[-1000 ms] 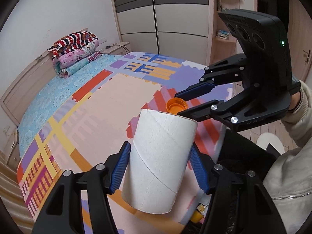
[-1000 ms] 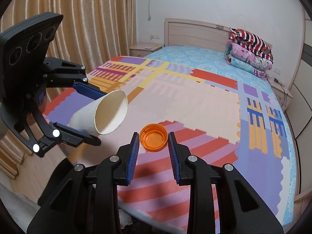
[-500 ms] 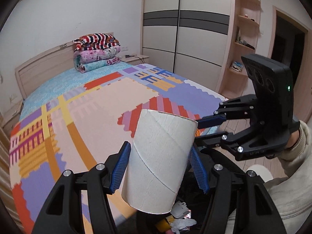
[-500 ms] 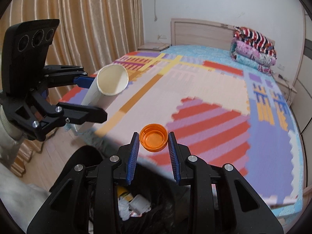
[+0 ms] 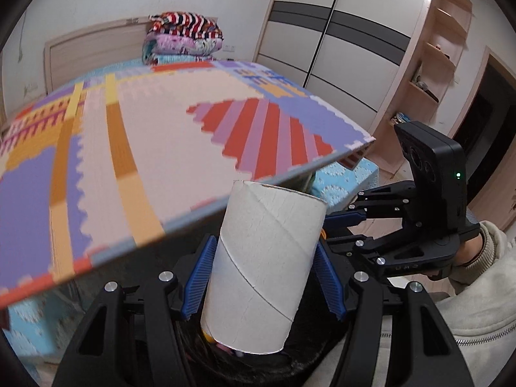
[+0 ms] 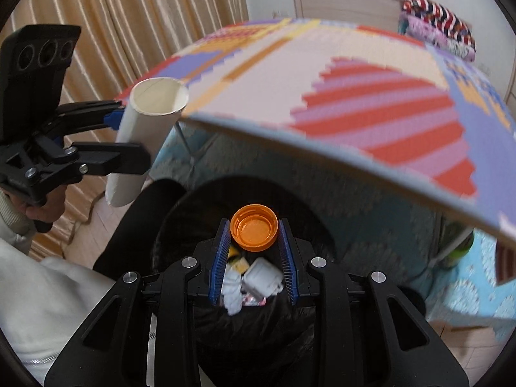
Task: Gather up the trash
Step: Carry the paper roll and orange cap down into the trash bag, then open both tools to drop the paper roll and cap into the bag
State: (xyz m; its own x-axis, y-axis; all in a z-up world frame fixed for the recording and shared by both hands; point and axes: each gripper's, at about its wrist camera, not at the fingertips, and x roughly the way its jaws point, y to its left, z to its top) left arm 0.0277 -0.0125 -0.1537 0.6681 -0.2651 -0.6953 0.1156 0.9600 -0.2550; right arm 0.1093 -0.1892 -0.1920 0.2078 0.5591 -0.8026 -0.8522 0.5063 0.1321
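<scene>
Tongs in the right hand (image 6: 254,251) clamp an orange bottle cap (image 6: 254,232) between blue pads, open side up, directly above a black-lined trash bin (image 6: 180,222) holding crumpled white scraps (image 6: 254,282). The left tongs (image 5: 262,277) grip a white cardboard tube (image 5: 262,267) around its middle, upright and slightly tilted, beside the bin. Behind both, a colourful foam mat (image 5: 135,148) overhangs the bed's edge; folded blankets (image 5: 183,40) lie stacked at the headboard.
</scene>
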